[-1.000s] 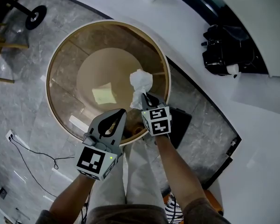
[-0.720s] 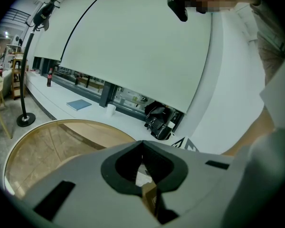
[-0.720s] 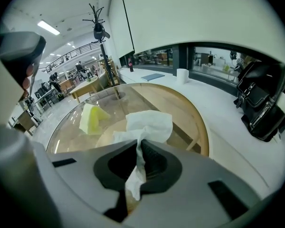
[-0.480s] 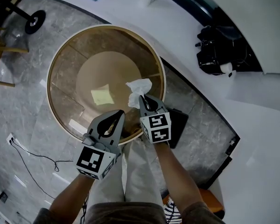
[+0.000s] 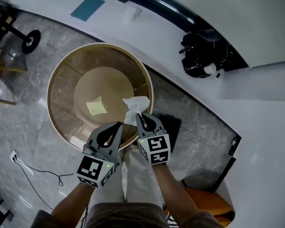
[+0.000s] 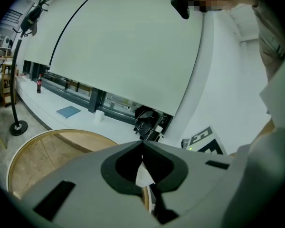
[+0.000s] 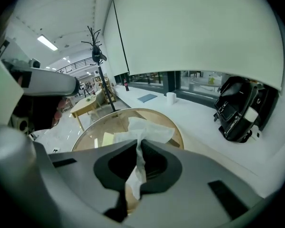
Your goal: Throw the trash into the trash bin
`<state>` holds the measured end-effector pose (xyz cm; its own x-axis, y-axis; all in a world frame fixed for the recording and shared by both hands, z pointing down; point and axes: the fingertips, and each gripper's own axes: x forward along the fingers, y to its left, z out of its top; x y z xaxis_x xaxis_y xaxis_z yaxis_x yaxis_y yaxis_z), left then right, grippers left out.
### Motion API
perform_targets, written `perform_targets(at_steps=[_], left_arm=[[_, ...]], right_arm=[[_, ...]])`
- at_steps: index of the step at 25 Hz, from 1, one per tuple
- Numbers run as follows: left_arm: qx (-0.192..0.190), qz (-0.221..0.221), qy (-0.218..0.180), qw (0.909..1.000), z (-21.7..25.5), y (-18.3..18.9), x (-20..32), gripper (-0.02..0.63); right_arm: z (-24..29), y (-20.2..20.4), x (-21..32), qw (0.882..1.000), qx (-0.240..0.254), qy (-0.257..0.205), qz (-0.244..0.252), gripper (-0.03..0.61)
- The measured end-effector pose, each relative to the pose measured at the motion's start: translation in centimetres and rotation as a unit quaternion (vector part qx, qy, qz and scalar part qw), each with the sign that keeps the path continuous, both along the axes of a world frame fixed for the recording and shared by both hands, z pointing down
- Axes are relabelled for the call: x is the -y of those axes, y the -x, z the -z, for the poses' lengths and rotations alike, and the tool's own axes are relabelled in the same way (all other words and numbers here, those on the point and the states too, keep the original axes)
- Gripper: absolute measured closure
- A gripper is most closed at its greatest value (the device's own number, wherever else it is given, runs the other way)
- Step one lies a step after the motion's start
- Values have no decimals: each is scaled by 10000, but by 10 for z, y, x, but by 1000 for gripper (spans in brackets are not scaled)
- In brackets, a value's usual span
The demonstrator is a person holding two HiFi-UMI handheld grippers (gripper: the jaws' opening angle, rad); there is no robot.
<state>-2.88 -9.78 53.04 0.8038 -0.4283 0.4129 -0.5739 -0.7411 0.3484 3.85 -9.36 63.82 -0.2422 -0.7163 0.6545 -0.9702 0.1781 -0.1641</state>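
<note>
Grips a crumpled white tissue (image 5: pixel 134 106) in the right gripper (image 5: pixel 138 115), jaws clamped tight on its twisted tail, the loose bunch fanning out past the tips. Holds it above the near right rim of the round table (image 5: pixel 49 96), a glass top set in a wooden ring. Carries the left gripper (image 5: pixel 117 124) just beside the right one, likewise above the table's near rim, jaws pressed together with nothing between them. Looks down on a yellow note (image 5: pixel 96 107) lying flat near the table's middle. Stands with a dark boxy thing (image 5: pixel 172 126) on the floor just off the table's near right edge, partly under the right gripper. Faces, beyond the table's far side, a white ledge (image 5: pixel 166 44) with a blue booklet (image 5: pixel 88 8), a white cup (image 5: pixel 129 13) and, further right, a black bag (image 5: pixel 204 58).
</note>
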Motion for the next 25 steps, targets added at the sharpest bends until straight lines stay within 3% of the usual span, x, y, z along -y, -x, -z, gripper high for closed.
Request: perform_targets(at_steps=[6,12,20,25], left_arm=[[-49,-411,-72,9991,5,-33,-19,600],[-146,-1026,-64,9946,7,-85,-53,600],[-255,-1987,-12,9797,3,-159,-115,600],[-266,-2409,-39,9702,3,-189,-141,600]], right_arm=[[9,-31,-22,9993,-62,-92,-369,552],[8,-86,-68,9945,-183,-24,-1028,552],[3,-164,-155,9783,-344,173,-2038,552],[-4,-190,-191,9681,-334,265,-2471,552]])
